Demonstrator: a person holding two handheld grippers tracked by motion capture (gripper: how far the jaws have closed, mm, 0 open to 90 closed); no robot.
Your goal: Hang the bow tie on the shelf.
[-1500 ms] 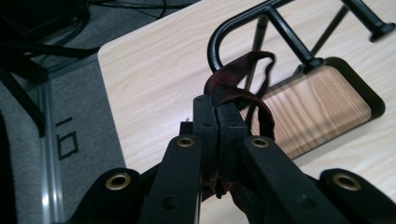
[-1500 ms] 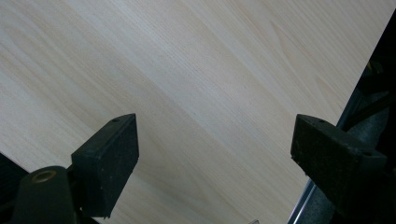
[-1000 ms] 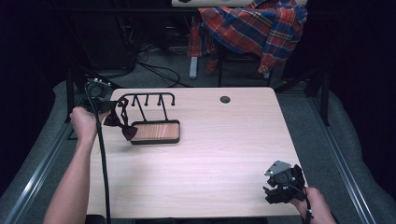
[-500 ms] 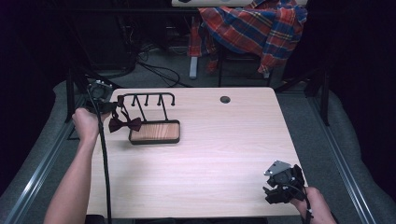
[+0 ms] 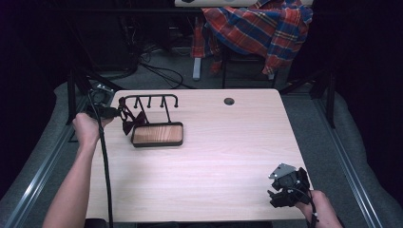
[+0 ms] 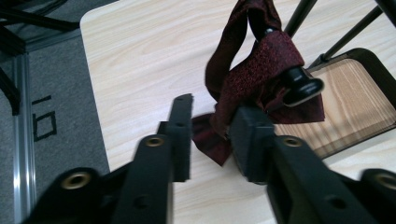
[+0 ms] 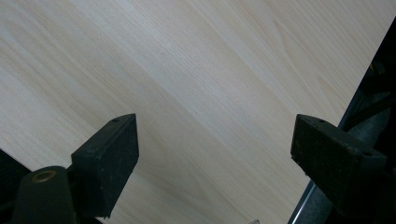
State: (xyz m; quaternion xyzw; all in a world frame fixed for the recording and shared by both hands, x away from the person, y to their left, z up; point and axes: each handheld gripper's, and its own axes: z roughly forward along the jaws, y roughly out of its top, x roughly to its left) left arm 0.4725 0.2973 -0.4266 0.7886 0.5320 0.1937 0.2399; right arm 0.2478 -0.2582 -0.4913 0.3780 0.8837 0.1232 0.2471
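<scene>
You are at a pale wooden table (image 5: 214, 161), seen from above, with your forearms entering from the bottom edge and a red plaid cloth (image 5: 259, 28) draped over furniture beyond the far edge. Near the table's far left corner stands a black wire rack (image 5: 152, 102) with a row of upright pegs, rising from a dark-rimmed wooden tray base (image 5: 158, 134). A dark red bow tie (image 5: 129, 118) hangs from the peg at the rack's left end; in the left gripper view its band (image 6: 233, 42) loops over the knobbed peg (image 6: 301, 84) and the bow (image 6: 261, 88) droops beneath, partly over the tray. Your left gripper (image 6: 210, 135) is level with the bow tie, at the left of the rack, and its 2 jaws have just been opening: they stand apart, the bow's lower edge lies between them, and the right-hand jaw seems to brush the cloth while the other is clear of it, so nothing is pinched. Your right gripper (image 5: 285, 187) rests near the table's near right corner, well apart from the rack, its jaws spread wide over bare wood. By the look of it, the hanging is done: the bow tie sits on its peg by itself. What seems left is drawing the left gripper back without snagging the cloth.
</scene>
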